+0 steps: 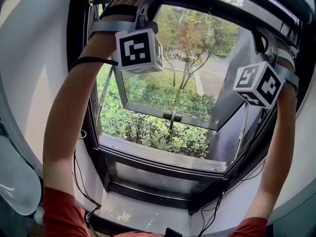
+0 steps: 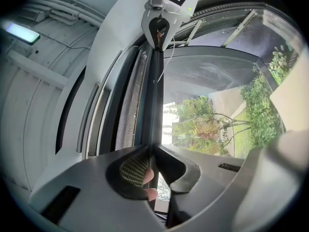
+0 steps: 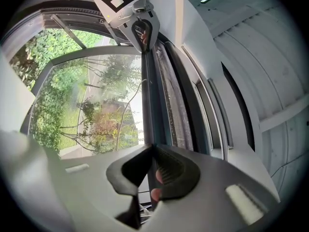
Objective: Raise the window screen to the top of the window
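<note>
Clamping the screen bar (image 1: 207,6) near each end, the left gripper (image 1: 146,6) and right gripper (image 1: 260,33) hold it high; judging by the window frame (image 1: 163,157), little travel remains.

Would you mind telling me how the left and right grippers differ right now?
The left gripper clamps the screen bar near its left end; the right gripper clamps it near the right end. In the head view, the left gripper appears higher than the right gripper. Both are shut on the same bar.
</note>
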{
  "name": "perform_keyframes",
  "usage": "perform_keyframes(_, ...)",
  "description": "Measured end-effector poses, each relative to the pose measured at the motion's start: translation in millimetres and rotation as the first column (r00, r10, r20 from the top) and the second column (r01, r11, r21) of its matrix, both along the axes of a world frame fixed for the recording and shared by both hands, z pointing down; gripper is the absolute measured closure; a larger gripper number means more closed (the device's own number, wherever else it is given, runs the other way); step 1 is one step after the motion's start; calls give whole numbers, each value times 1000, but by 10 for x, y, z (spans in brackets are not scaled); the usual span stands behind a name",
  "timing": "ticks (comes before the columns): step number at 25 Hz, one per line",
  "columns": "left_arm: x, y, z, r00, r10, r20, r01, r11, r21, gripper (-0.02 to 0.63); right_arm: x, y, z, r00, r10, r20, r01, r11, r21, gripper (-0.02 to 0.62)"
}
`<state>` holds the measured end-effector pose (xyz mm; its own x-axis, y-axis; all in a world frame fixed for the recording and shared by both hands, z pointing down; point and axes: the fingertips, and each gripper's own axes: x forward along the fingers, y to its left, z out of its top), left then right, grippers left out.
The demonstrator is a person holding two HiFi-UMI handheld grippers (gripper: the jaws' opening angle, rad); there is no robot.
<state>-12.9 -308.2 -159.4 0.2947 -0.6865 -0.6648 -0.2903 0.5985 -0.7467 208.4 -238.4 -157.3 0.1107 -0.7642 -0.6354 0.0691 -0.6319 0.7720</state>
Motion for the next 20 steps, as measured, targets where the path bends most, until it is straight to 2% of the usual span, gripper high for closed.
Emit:
perform_keyframes(4,26,-8,-184,999,16,-33,-15,999,32,560,17,-11,-171,1000,3,-2,-3,1000,19,555)
perform_keyframes(10,26,-21,-396,999,-1,-43,3,1000,29,560,20,-25,-382,1000,24,-3,-24,999,28,555)
perform_keyframes(15,-12,0,-624,998,-41,-46,44,996,71,565,23,-29,-602,999,33,-14,-32,998,46,554)
perform_keyframes(20,9,-13,-810,997,-46,-69,51,997,65,565,38,-25,-784,998,56,-5,-56,997,51,554)
